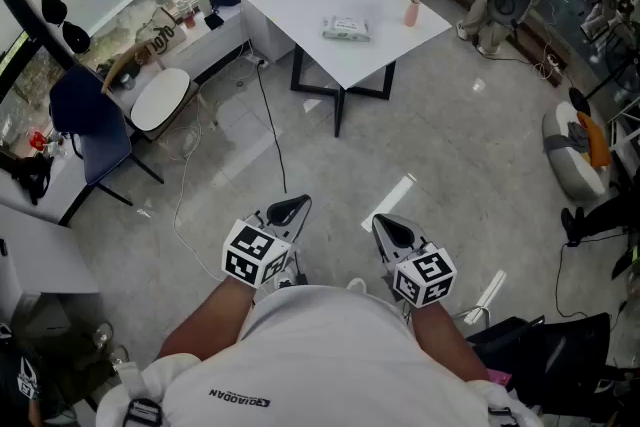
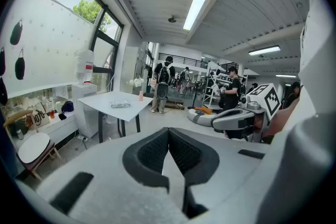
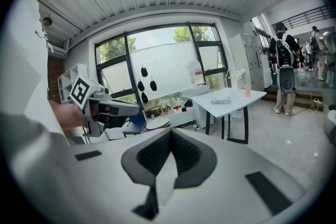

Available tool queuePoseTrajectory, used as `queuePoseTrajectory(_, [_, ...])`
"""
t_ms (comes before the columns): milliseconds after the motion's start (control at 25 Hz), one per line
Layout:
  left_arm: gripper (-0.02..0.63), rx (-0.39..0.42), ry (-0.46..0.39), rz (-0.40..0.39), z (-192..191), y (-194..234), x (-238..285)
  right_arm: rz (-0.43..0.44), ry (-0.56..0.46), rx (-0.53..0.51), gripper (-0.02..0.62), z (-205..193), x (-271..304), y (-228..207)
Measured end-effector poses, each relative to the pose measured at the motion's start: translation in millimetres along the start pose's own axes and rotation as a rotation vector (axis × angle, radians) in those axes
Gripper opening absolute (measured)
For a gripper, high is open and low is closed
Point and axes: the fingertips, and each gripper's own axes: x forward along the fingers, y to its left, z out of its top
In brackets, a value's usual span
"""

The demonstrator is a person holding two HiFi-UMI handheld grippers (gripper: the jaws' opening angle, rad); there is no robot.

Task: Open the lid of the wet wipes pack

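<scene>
Now both grippers [image 1: 293, 206] [image 1: 386, 226], fingers [image 2: 152, 153] together, empty.

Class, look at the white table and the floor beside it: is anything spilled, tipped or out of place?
Nothing is spilled or tipped. The wet wipes pack lies flat on the table, and the pink cup stands upright near its corner. Only a black cable trails loose across the floor, a possible trip hazard.

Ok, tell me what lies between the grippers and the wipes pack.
Head view: from left gripper and right gripper, bare grey floor with a black cable, then the white table's edge before the wet wipes pack.
</scene>
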Motion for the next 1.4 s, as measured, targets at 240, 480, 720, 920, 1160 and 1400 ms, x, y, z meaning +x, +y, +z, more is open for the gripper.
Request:
queuePoseTrajectory(240, [0.000, 0.004, -0.006, -0.004, 0, 4, -5, 0.003, 0.006, -0.003, 0.005, 0, 5, 6])
queuePoseTrajectory(480, [0.000, 0.001, -0.008, -0.015, -1, 12, -5, 0.000, 0.003, 0.003, 0.003, 2, 11, 11])
queuePoseTrajectory(720, [0.000, -0.001, 0.013, -0.053, -9, 27, -13, 0.017, 0.014, 0.006, 0.006, 2, 34, 33])
queuePoseTrajectory(920, [0.000, 0.028, 0.028, -0.070, -17, 47, -31, 0.000, 0.026, -0.016, 0.006, -1, 58, 57])
queuePoseTrajectory(1160, [0.000, 0.040, 0.049, -0.101, -33, 72, -57, -0.048, 0.002, 0.003, 0.006, 1, 81, 87])
queuePoseTrajectory(1400, [0.000, -0.001, 0.041, -0.106, -39, 91, -63, -0.078, 0.040, 0.014, 0.006, -6, 89, 92])
